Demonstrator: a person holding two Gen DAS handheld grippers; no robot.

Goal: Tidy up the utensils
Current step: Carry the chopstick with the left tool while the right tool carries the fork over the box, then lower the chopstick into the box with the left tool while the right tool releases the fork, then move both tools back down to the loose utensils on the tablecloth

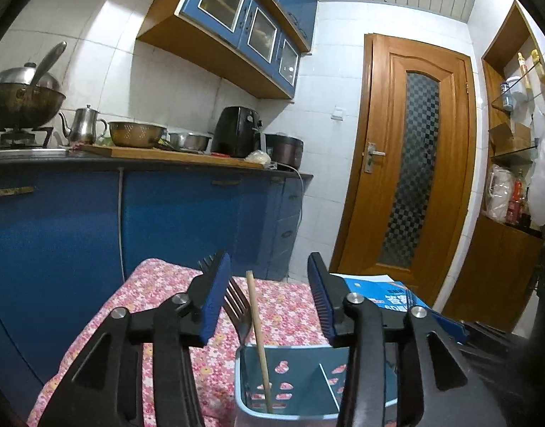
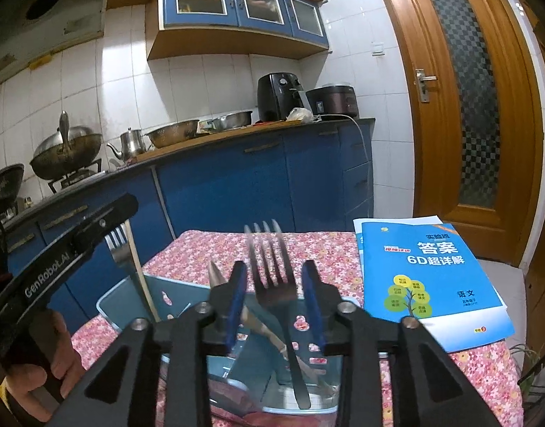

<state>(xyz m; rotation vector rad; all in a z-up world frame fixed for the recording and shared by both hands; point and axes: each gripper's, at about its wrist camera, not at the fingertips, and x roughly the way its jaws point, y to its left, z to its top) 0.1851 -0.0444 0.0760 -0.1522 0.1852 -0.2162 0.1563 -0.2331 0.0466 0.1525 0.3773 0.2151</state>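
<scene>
A light-blue utensil holder (image 1: pixel 290 384) with flower cut-outs stands on the floral tablecloth (image 1: pixel 158 295). In the left wrist view a wooden chopstick (image 1: pixel 258 341) and a dark fork (image 1: pixel 236 306) stand in it, between the fingers of my open left gripper (image 1: pixel 268 281). In the right wrist view my right gripper (image 2: pixel 274 281) is open above the holder (image 2: pixel 187 295); a steel fork (image 2: pixel 272 277), blurred, stands between its fingers without touching them, its handle down in the holder. Another fork (image 2: pixel 117 249) and the chopstick (image 2: pixel 140 270) stand at the holder's left side.
A blue workbook (image 2: pixel 428 277) lies on the table's right side. The left gripper's body (image 2: pixel 59 249) and the hand that holds it sit at the left. Blue kitchen cabinets (image 2: pixel 236 185) with pots stand behind. A wooden door (image 2: pixel 468 99) is at the right.
</scene>
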